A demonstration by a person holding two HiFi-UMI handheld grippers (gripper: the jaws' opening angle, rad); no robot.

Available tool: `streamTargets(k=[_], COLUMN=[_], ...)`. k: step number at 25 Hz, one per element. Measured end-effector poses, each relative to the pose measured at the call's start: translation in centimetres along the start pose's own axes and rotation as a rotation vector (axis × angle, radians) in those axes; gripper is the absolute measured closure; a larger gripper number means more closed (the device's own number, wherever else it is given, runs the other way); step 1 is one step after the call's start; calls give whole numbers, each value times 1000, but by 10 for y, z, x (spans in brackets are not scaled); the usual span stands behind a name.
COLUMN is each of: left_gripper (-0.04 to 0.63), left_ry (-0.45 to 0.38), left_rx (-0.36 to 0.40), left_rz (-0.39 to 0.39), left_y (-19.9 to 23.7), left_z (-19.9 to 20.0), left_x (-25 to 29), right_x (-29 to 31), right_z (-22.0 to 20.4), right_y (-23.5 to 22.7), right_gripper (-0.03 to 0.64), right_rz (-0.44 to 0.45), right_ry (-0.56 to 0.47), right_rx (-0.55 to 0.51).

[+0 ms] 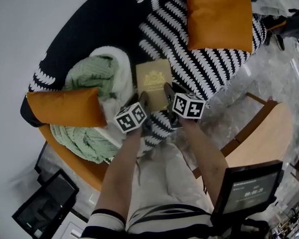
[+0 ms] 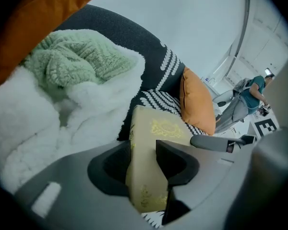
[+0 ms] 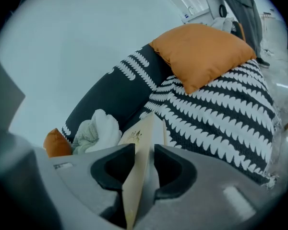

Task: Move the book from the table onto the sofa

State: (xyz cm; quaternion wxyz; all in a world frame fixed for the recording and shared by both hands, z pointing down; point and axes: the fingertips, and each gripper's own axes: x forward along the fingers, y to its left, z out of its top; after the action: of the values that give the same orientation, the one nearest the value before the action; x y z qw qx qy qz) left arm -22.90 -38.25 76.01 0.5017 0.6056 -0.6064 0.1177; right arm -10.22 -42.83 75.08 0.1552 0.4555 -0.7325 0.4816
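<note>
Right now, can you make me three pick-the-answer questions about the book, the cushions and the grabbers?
1. Where is the book?
A on the floor
B over the sofa, between the left gripper and right gripper
C on the table

2. How many orange cushions are on the sofa?
A one
B four
C two

3. What are the left gripper's jaws doing?
A pressing on the book
B standing wide open, empty
C squeezed fully together

Answers:
1 B, the head view shows both grippers holding it above the sofa.
2 C, one lies at each end of the sofa.
3 A, the left gripper view shows its jaws closed on the book's two sides.
</note>
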Motion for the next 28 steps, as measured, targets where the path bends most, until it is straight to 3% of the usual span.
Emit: streamTargets(k=[4, 7, 8, 12, 17, 22, 28], left_gripper=[456, 561, 558, 562, 594, 594, 594], left_ry=[36, 28, 23, 21, 47, 63, 67], left_rx=[50, 90, 103, 121, 132, 144, 193], left_rz=[13, 9, -3, -47, -96, -133, -197], left_y=[4, 1, -3, -13, -25, -27, -40], left_z=[-8, -10, -10, -14, -21, -27, -28], left_x=[1, -1, -2, -4, -11, -24, -48], right_x=[4, 6, 6, -4, -12, -25, -49], right_z=[-10, -16, -17, -16, -18, -17, -9], right_y=[-1, -1, -2, -6, -6, 6, 29], right_gripper=[492, 446, 402, 402, 402, 428, 573], right_rz=[-22, -29, -37, -101, -100, -96, -83], right_ry=[62, 105, 107, 66, 52, 34, -12], right_rx=[-58, -81, -92, -140, -109, -142, -178])
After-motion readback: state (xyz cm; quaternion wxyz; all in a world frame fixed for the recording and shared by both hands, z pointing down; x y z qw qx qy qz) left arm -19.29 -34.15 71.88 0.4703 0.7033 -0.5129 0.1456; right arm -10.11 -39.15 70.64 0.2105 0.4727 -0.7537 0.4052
